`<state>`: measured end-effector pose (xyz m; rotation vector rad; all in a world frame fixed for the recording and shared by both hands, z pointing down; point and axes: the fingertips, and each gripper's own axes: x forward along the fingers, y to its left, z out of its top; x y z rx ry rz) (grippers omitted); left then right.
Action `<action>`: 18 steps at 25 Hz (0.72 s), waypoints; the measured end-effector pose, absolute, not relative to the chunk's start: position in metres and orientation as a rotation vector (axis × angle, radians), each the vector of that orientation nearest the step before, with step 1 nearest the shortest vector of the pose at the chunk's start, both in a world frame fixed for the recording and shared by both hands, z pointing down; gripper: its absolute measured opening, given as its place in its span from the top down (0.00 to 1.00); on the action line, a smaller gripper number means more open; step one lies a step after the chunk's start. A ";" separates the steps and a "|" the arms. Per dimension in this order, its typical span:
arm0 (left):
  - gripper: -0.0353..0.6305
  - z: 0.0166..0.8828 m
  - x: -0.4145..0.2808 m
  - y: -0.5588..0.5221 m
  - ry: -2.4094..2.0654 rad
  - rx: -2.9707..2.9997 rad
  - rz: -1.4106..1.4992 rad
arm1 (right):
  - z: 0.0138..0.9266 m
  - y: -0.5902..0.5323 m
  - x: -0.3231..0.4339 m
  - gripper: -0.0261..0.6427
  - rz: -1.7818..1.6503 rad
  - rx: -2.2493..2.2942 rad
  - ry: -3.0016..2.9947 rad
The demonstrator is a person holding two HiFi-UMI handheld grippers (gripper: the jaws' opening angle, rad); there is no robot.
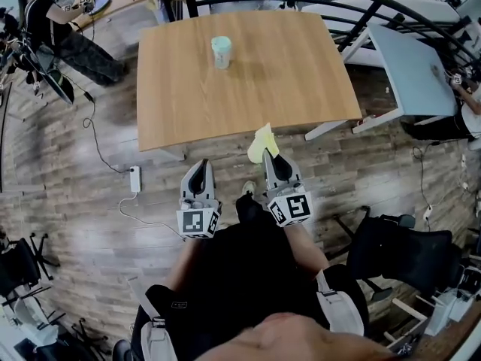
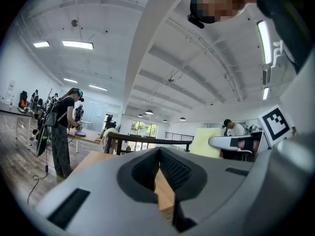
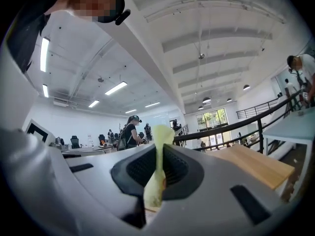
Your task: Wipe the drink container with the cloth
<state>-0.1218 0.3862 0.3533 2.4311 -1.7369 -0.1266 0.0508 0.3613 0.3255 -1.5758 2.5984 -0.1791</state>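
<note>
Currently, pale mint drink container [image 1: 220,52] upright on table [image 1: 301,89], right gripper [image 1: 271,161] fingers pinching yellow cloth [image 1: 261,146], left gripper [image 1: 199,168] closed, empty.

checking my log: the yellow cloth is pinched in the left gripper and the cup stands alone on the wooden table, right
Wrong gripper: the yellow cloth is pinched in the right gripper, as the right gripper view shows. The cup does stand alone on the wooden table.

No legible words or numbers, only a square coded marker [image 1: 197,221] on left gripper [image 1: 200,165], likewise right gripper [image 1: 272,160].
</note>
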 end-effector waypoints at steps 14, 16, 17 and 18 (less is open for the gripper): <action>0.91 0.365 -0.107 0.243 -1.840 2.338 -0.067 | 0.348 0.226 0.071 0.90 -0.294 -1.498 2.664; 0.91 0.369 -0.105 0.229 -1.824 2.348 -0.052 | 0.357 0.216 0.072 0.90 -0.332 -1.505 2.665; 0.91 0.372 -0.104 0.221 -1.811 2.361 -0.039 | 0.363 0.211 0.071 0.90 -0.353 -1.511 2.663; 0.91 0.376 -0.103 0.213 -1.798 2.376 -0.025 | 0.369 0.205 0.069 0.90 -0.373 -1.517 2.661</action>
